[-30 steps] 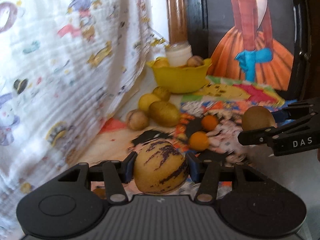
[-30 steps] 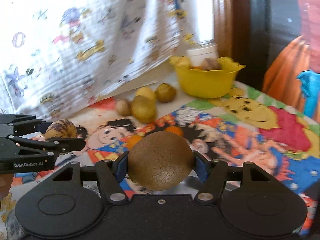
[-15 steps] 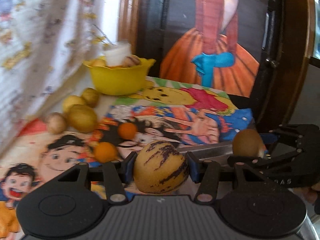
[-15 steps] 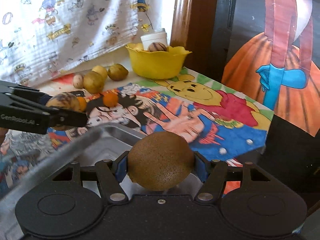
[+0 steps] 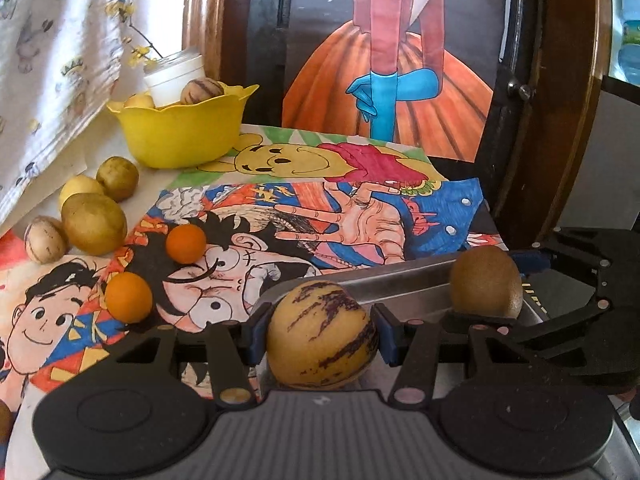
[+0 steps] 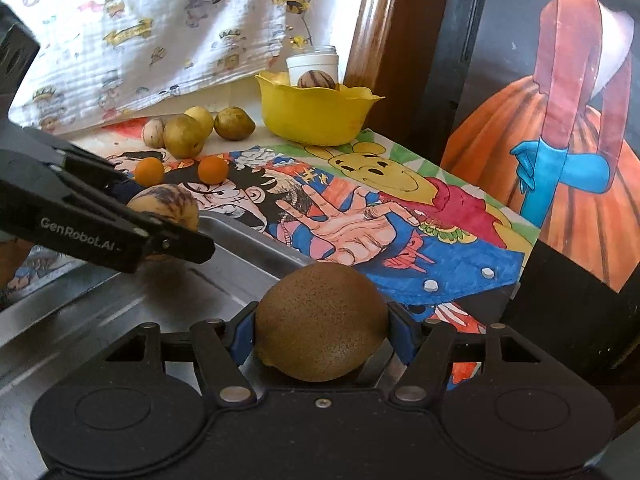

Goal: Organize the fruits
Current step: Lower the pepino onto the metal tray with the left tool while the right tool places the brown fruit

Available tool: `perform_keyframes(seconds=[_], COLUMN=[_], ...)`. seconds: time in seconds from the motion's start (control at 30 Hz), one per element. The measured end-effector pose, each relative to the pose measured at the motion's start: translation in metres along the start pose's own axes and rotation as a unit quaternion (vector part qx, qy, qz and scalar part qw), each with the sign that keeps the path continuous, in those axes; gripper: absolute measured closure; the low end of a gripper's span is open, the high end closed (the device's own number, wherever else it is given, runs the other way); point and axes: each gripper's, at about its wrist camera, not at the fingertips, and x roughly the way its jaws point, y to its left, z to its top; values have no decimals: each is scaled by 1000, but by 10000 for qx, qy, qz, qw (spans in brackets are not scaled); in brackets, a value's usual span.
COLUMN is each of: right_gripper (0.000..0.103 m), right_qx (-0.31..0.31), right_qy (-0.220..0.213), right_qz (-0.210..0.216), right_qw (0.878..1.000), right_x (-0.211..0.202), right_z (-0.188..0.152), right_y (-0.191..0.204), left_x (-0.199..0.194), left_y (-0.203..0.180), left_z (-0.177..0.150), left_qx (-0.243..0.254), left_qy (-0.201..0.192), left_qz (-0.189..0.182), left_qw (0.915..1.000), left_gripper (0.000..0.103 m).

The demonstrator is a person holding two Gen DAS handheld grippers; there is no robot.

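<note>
Left tool [image 5: 322, 338]: clenching the yellow purple-striped melon [image 5: 322, 338], now arriving over the metal tray's [image 6: 120, 300] rim.
Right tool [image 6: 322, 340]: gripping the brown fuzzy kiwi [image 6: 322, 322], now hovering above the tray, lower than before.
Yellow bowl [image 5: 180, 132]: receding behind.

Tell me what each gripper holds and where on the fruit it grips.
Left gripper: striped yellow melon, pads on its two opposite sides. Right gripper: brown kiwi, pinched likewise across its sides.
</note>
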Motion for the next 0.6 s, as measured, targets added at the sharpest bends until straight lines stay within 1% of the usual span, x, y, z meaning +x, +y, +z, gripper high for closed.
perform_keyframes(seconds=[0.2,0.27,0.3,0.33,0.43,0.5,0.6], right_gripper=[35,34,32,32,29,25,19], right_qx=[-77,-74,-72,-72,-38,-8,39], right_qy=[-42,-45,-51,-60,-107,-150,-233], right_qz=[-23,-29,-35,-37,-57,-41,-49], right_qw=[10000,10000,10000,9999,9999,9999,9997], right_x=[-2,-4,-5,-7,-15,-23,-37], right_z=[-2,-3,-3,-4,-4,-4,-5], right_y=[1,2,2,2,3,5,8], left_x=[2,0,-1,-3,-8,-13,-27], left_y=[-1,0,1,1,3,3,4], left_z=[1,2,2,3,4,5,4], left_qx=[77,37,-22,-77,-184,-250,-378], left_qy=[12,-5,-20,-48,-62,-65,-120], left_qz=[8,-23,-14,35,106,165,250], left_qw=[10000,10000,10000,10000,9998,9995,9989], left_gripper=[45,35,26,23,23,22,15])
